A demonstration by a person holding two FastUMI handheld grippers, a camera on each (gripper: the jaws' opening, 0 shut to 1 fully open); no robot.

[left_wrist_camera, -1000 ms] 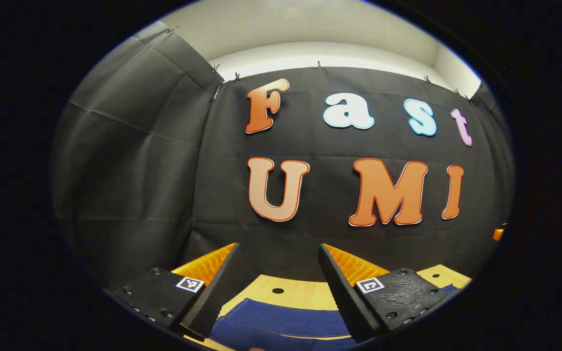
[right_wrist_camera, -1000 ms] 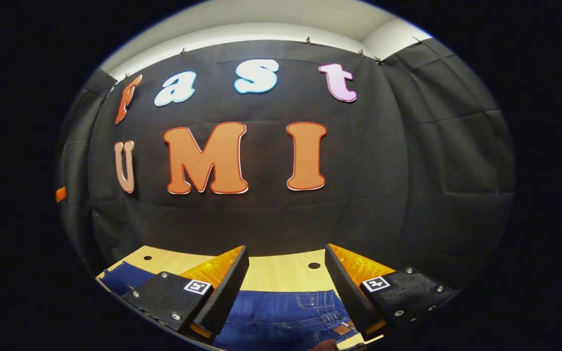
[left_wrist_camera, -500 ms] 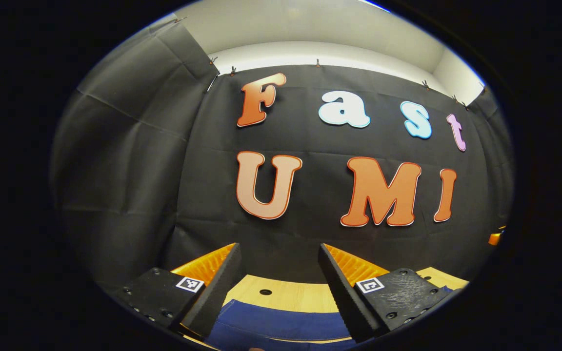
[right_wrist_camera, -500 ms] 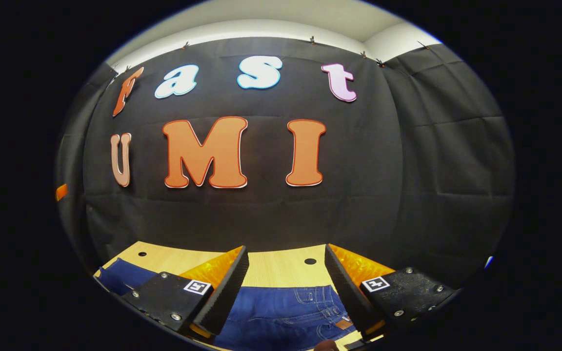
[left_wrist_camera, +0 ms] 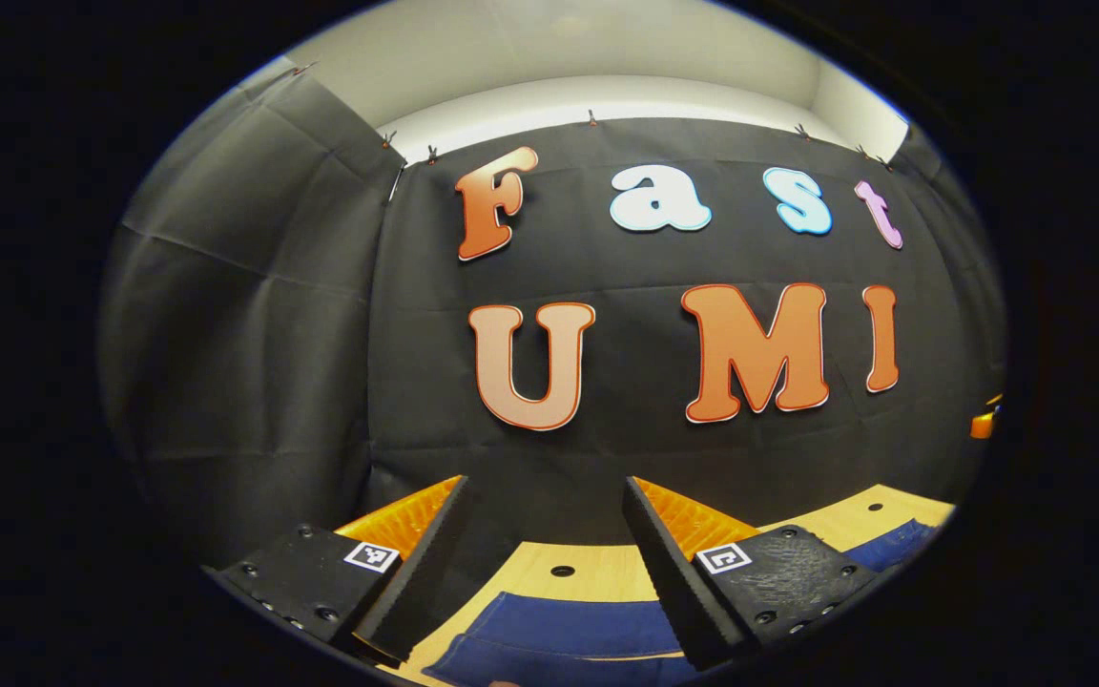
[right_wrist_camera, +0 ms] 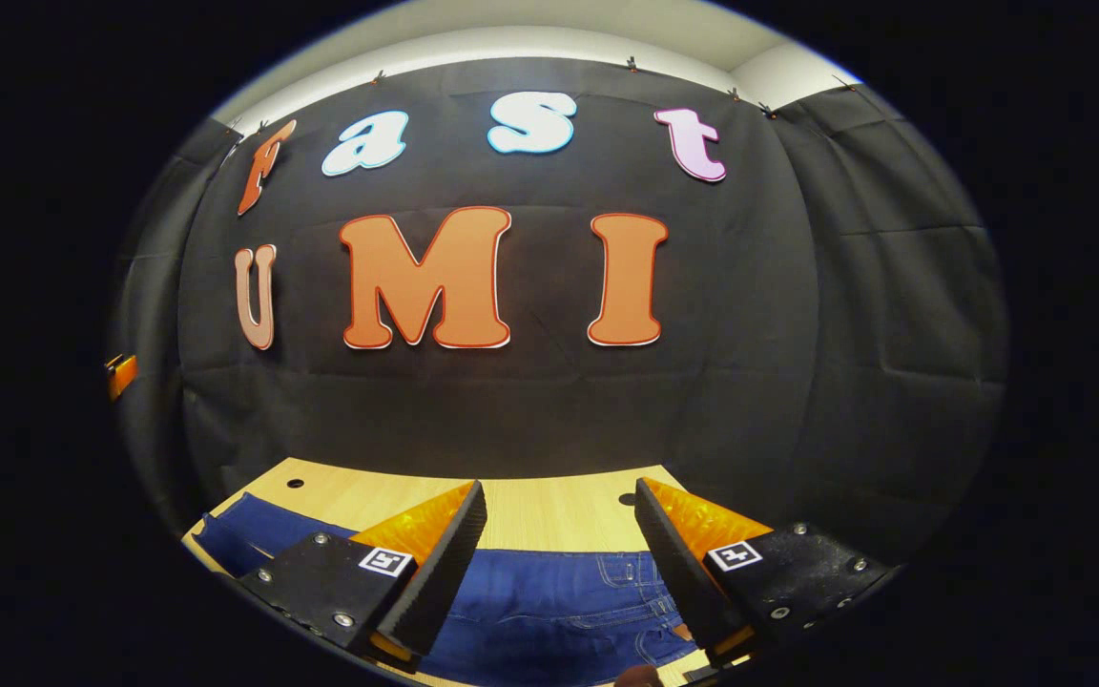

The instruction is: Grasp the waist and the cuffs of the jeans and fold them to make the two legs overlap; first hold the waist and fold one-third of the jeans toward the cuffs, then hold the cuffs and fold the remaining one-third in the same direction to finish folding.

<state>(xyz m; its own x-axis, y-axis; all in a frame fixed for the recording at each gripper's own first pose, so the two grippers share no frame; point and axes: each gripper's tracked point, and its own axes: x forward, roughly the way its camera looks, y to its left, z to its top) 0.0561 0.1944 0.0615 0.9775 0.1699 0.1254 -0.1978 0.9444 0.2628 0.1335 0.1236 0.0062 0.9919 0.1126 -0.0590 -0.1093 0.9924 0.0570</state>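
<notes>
Right gripper view: right gripper [right_wrist_camera: 554, 563] wide open above jeans [right_wrist_camera: 549, 611] waist, long axis sideways; left gripper [left_wrist_camera: 540, 572] wide open over cuffs, both apart.

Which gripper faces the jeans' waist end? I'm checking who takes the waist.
The right gripper: between its open fingers the jeans show pocket stitching and a belt patch. The left gripper looks over plain, seamless blue denim.
</notes>
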